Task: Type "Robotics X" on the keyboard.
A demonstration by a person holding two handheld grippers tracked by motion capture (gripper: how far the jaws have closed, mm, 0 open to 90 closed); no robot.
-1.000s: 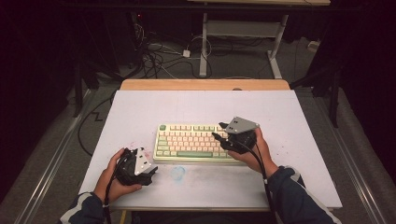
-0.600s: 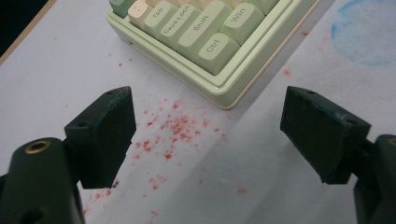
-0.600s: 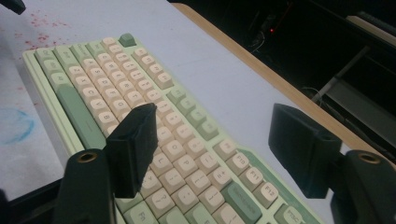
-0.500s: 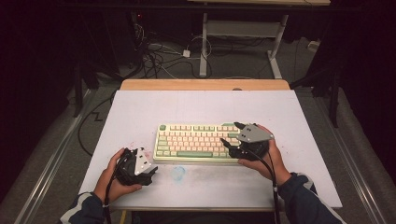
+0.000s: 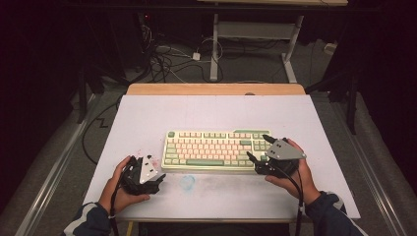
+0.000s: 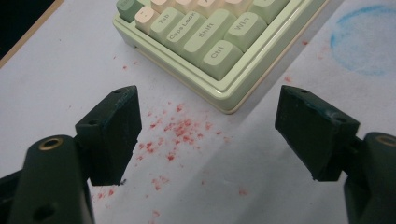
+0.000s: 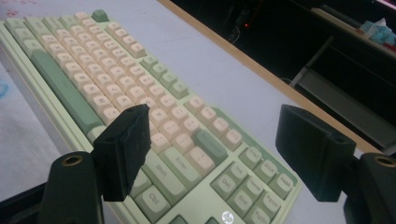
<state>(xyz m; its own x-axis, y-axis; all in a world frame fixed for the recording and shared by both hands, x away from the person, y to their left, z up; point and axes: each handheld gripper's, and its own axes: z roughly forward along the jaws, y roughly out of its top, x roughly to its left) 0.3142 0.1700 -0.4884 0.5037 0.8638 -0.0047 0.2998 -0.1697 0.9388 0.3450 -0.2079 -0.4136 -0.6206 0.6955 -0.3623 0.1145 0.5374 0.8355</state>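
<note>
The high view looks forward and down from above the person's side of the table, far enough back to take in the whole top and the floor beyond.

The left gripper view rides on the left gripper, close to the surface, looking along its jaws at the near corner of the keyboard just ahead.

The right gripper view rides on the right gripper, low over the keyboard's end, facing along the keys toward the table's far edge.

All three views share the keyboard.
</note>
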